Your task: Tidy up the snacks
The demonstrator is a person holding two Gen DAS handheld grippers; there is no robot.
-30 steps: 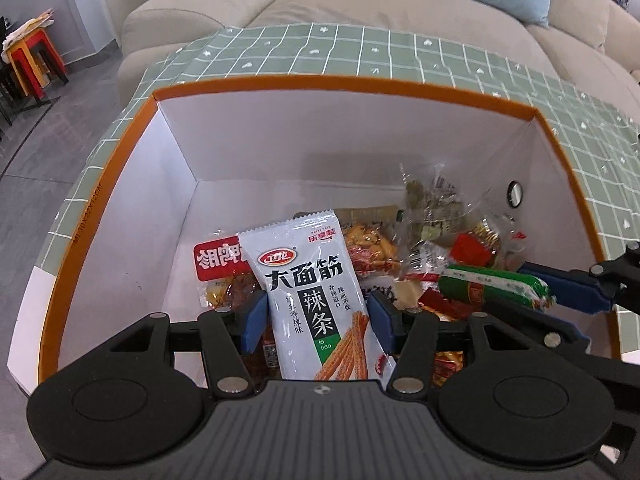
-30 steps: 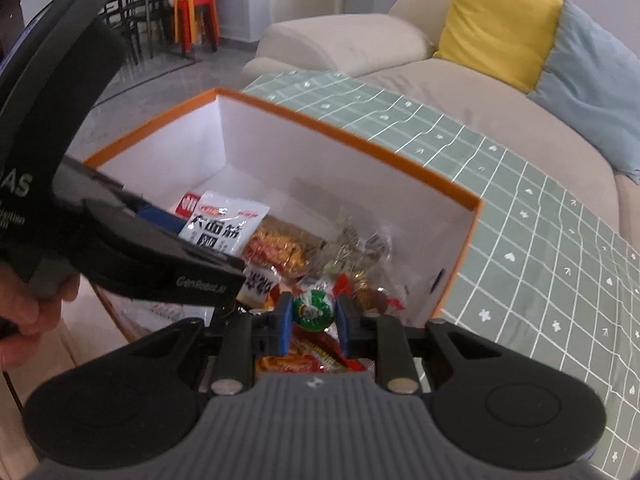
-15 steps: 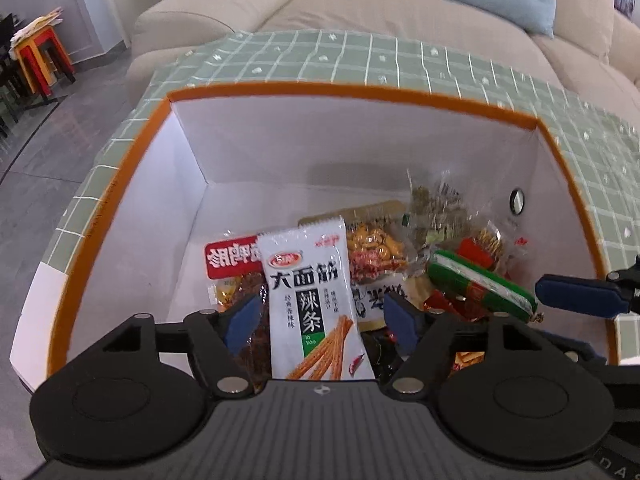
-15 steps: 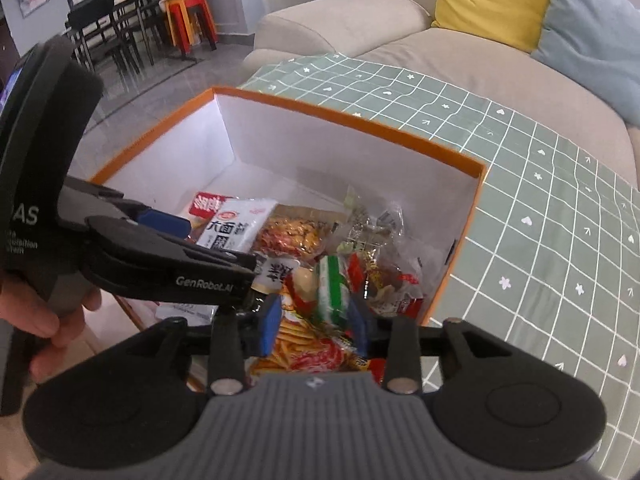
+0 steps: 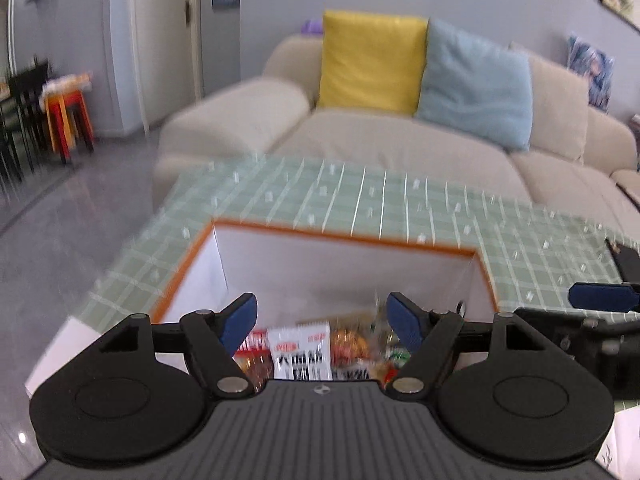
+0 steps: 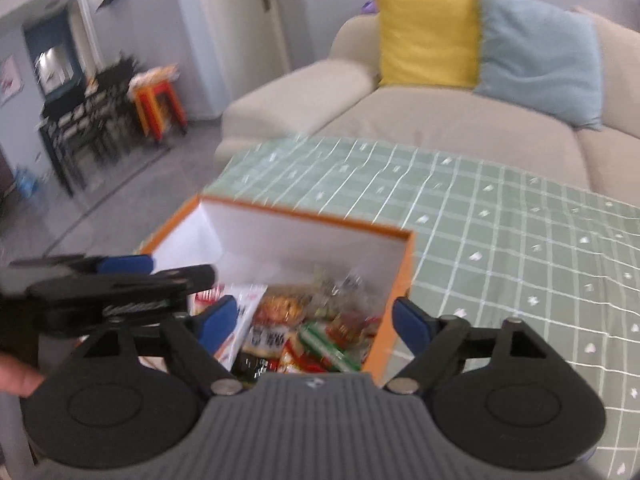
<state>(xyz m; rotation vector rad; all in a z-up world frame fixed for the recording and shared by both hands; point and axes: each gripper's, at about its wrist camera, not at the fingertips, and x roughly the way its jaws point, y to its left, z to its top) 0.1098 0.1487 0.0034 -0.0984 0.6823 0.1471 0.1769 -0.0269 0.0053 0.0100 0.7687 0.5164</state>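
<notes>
An orange-rimmed white box (image 5: 344, 236) (image 6: 312, 216) stands on the green checked tablecloth and holds several snack packets. A white spicy-strip packet (image 5: 300, 350) (image 6: 244, 320) lies in it, and a green and white packet (image 6: 324, 346) lies among red and orange ones. My left gripper (image 5: 322, 312) is open and empty, raised above the box's near side. My right gripper (image 6: 312, 320) is open and empty above the box. The left gripper also shows at the left of the right wrist view (image 6: 124, 266).
A beige sofa (image 5: 400, 140) with a yellow cushion (image 5: 372, 60) and a light blue cushion (image 5: 476, 80) stands behind the table. A dark flat object (image 5: 626, 256) lies on the cloth at the right. Red and orange stools (image 6: 158, 108) and dark chairs stand far left.
Both grippers have let go of their packets, opened wide and lifted up and back from the box. The white packet and the green packet now lie in the box.
</notes>
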